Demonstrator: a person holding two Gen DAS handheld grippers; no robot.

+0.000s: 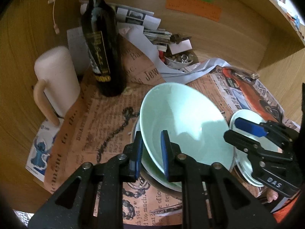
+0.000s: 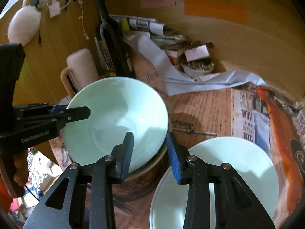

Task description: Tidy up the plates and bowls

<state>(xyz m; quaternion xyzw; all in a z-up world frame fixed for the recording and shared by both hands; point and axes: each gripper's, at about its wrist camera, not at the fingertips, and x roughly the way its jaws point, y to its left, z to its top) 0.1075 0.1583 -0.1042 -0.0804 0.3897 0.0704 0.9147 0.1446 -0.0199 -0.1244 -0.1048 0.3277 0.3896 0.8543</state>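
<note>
A pale mint bowl (image 1: 183,118) (image 2: 116,120) rests tilted inside another bowl (image 2: 150,169) on newspaper-covered wood. My left gripper (image 1: 151,133) straddles the mint bowl's near-left rim, one pad outside and one inside, with small gaps either side, so it is open. My right gripper (image 2: 149,134) straddles the opposite rim the same way, its pads clearly off the wall, also open. The left wrist view shows the right gripper (image 1: 231,127) at the bowl's right edge. A pale mint plate (image 2: 238,171) (image 1: 249,114) lies flat to the right of the bowls.
A dark wine bottle (image 1: 101,47) and a pinkish mug with a handle (image 1: 57,80) stand behind-left of the bowls. Piled papers (image 1: 148,24) and a small dish of trinkets (image 1: 179,59) fill the back corner. Wooden walls (image 1: 228,43) close in behind and on both sides.
</note>
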